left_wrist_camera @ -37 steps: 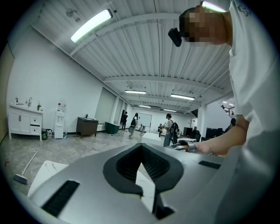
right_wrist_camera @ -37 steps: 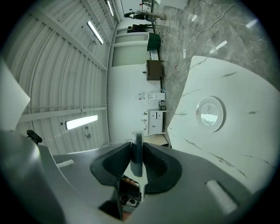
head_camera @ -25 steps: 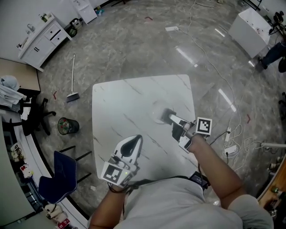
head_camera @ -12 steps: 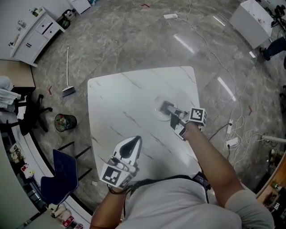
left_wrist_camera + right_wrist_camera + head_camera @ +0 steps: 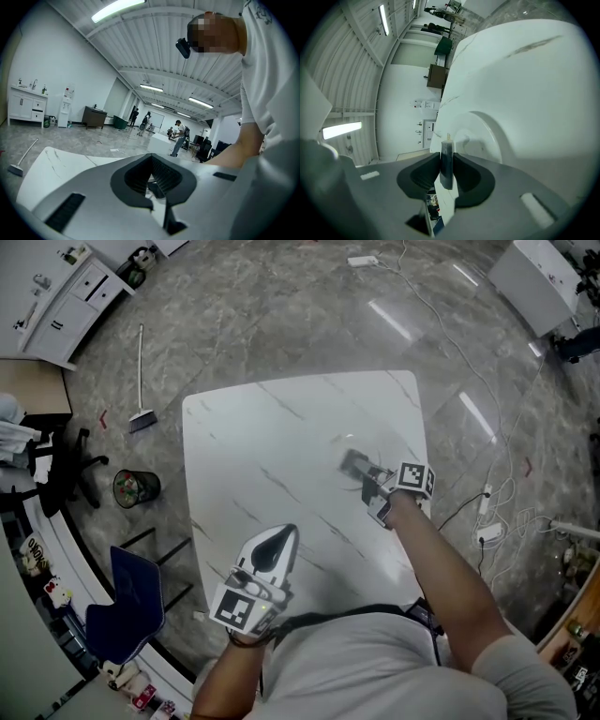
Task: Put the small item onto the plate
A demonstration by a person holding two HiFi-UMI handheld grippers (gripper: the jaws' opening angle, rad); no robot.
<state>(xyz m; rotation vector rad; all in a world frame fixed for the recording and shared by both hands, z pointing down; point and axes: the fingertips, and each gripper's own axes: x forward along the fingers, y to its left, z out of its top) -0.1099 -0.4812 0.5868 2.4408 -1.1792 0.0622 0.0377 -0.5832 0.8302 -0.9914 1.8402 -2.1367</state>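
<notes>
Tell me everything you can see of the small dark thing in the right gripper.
The small dark item is a slim, flat, matte blackish piece with a pale sliver at its far end. It stands edge-on between the jaws of the right gripper, which press on both its sides. It is held at the near rim of the white plate on the white table; whether it touches the plate cannot be told.

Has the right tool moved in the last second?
Yes. In the head view the right tool, gripping the small item, has moved in from the right edge of the table, farther over it.
</notes>
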